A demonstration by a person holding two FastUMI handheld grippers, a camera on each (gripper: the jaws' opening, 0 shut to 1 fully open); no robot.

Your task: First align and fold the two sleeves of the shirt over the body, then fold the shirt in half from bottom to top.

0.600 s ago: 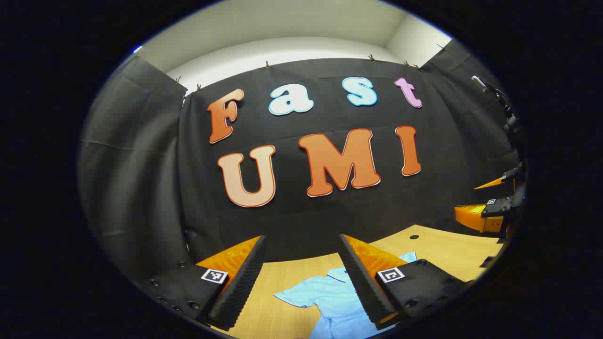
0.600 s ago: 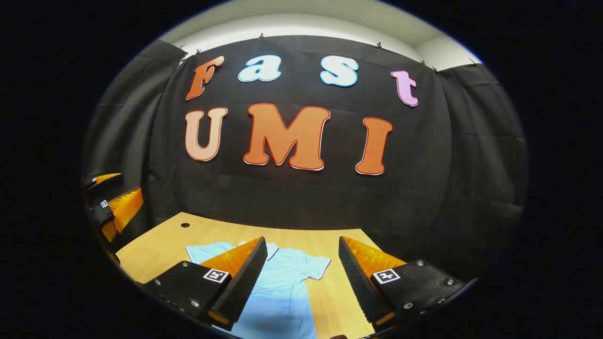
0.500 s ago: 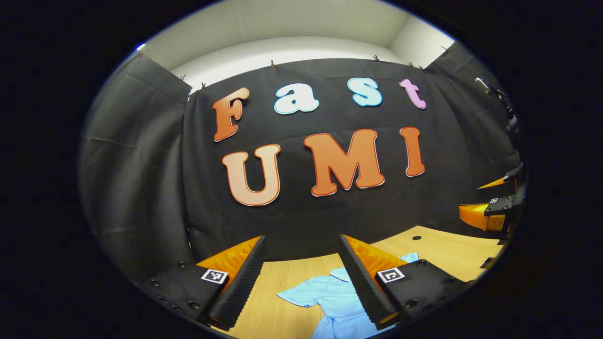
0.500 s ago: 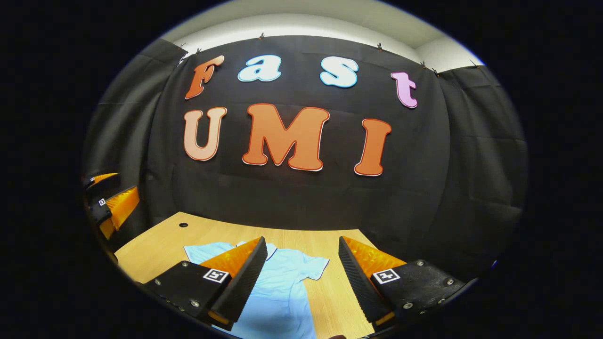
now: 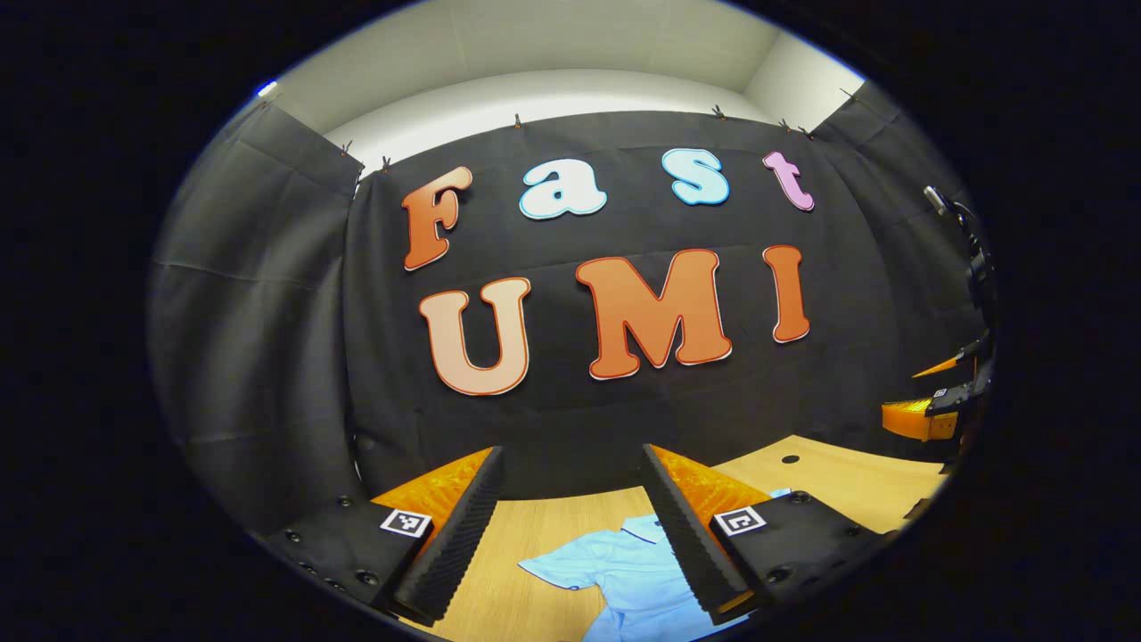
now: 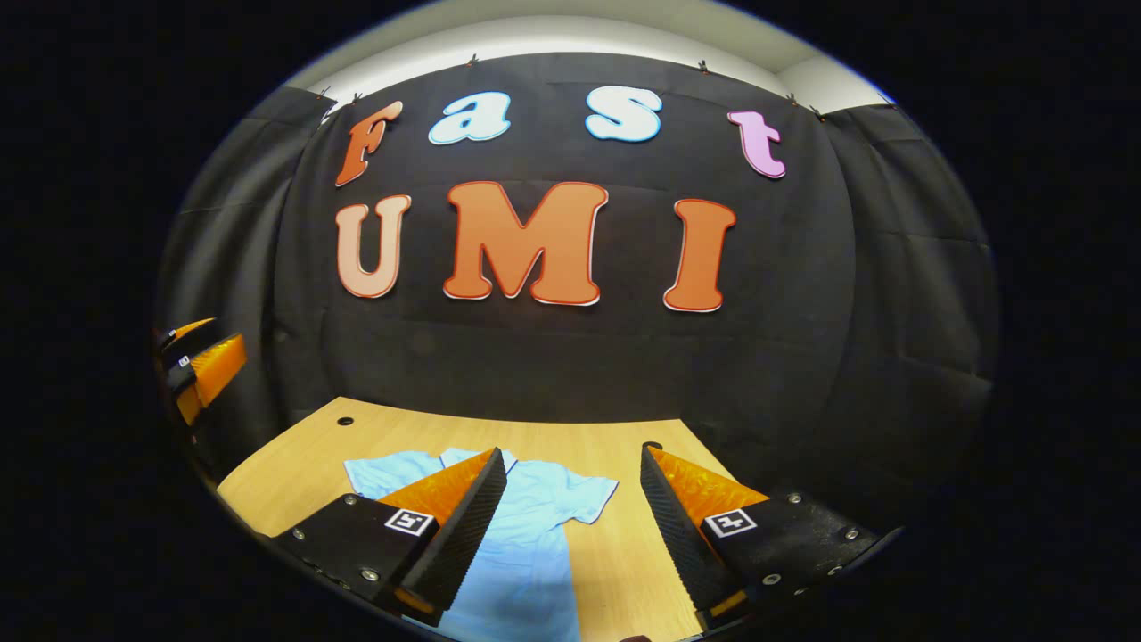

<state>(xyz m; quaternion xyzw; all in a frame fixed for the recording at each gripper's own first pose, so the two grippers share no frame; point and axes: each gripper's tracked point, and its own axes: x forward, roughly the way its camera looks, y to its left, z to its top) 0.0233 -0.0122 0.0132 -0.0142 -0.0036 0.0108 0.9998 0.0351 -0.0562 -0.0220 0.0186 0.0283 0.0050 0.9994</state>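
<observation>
A light blue short-sleeved shirt lies flat on the wooden table, collar toward the back wall. In the left gripper view my left gripper hangs open above the table, over the shirt's near sleeve. In the right gripper view the same shirt spreads below, one sleeve reaching right. My right gripper is open above it, holding nothing. Each view catches the other gripper at its edge: the right gripper far right, the left gripper far left.
The wooden table ends at the black cloth wall behind. A small round hole sits in the tabletop near its back left corner. Bare wood lies to the right of the shirt.
Both grippers have tilted slightly, so the shirt sits a bit lower in the left gripper view and higher in the right gripper view. The shirt itself has not moved.
</observation>
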